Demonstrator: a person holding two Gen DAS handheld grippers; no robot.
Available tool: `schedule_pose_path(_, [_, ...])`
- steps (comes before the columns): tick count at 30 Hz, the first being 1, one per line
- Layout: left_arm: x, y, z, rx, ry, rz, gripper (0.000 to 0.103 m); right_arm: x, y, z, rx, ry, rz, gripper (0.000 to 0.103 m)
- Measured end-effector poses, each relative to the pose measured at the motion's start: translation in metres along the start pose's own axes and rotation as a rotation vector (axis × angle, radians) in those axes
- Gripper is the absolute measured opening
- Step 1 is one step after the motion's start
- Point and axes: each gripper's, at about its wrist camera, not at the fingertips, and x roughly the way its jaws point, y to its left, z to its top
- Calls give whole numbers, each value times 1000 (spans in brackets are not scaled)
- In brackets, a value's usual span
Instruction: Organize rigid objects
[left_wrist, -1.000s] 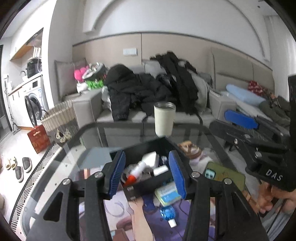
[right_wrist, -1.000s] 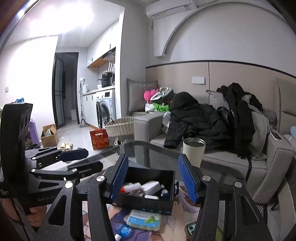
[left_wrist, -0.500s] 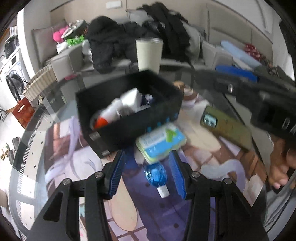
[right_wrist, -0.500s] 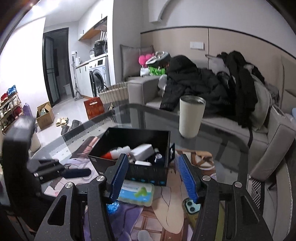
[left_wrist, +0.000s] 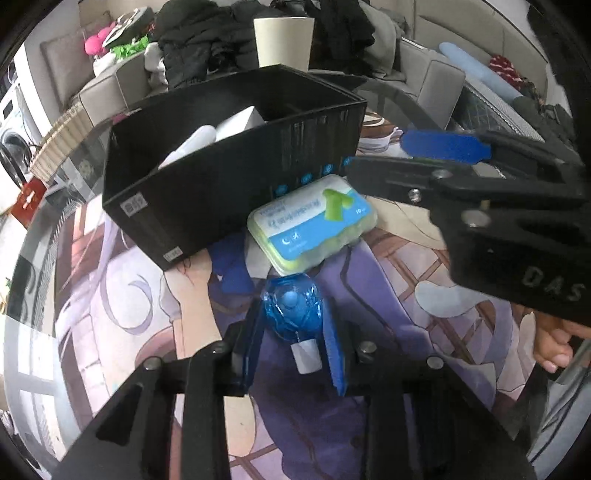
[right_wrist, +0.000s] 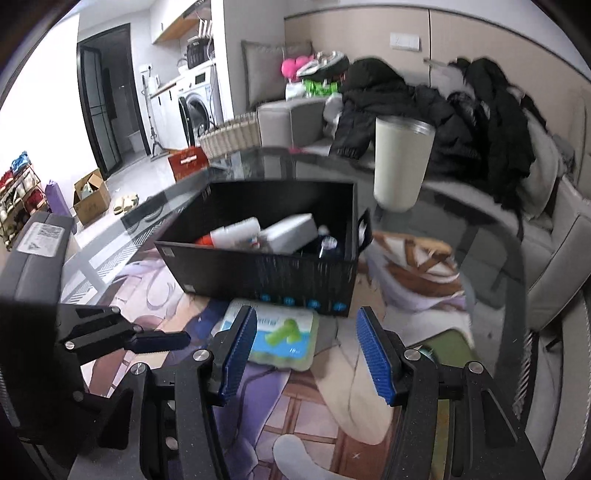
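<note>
Two wrist cameras look down on a glass tabletop (right_wrist: 480, 229) covered partly by a printed cartoon mat (left_wrist: 388, 302).

The left gripper (left_wrist: 293, 328) points steeply down at a small blue bottle (left_wrist: 291, 310) with a white cap, lying on the mat. The bottle sits between the blue pads, and the jaws are closing around it — the pads look to be right against its sides, though whether they press it yet is hard to tell.

Just beyond the bottle lies a flat pale-green earplug case (left_wrist: 314, 221) with a blue and white label, its near edge overlapping the bottle's far end. Behind the case stands a black storage box (left_wrist: 207, 192), holding a white bottle with a red cap (right_wrist: 229, 234), a white block and some smaller items.

The right gripper (right_wrist: 306, 354) hovers low over the mat with its jaws apart and nothing between them; the earplug case lies just past its left pad. A person's hand (left_wrist: 554, 343) holds its handle at the right edge of the left view.

A cream tumbler (right_wrist: 400, 162) stands on the glass behind the box — beyond it, a grey sofa heaped with dark coats.
</note>
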Motion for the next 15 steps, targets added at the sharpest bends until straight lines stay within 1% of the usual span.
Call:
schedule_pose_path(2, [-1,4,-1,-9,2,1,29,8,1,0,4,19,5,58])
schedule_pose_path(6, [-5,14,-4,-29,0,8,29,19,7,1,-12,28,-1,58])
schedule_pose_path(15, [-12,40,-13,-71,6,4,29,47,26,6,-11,91,35,58])
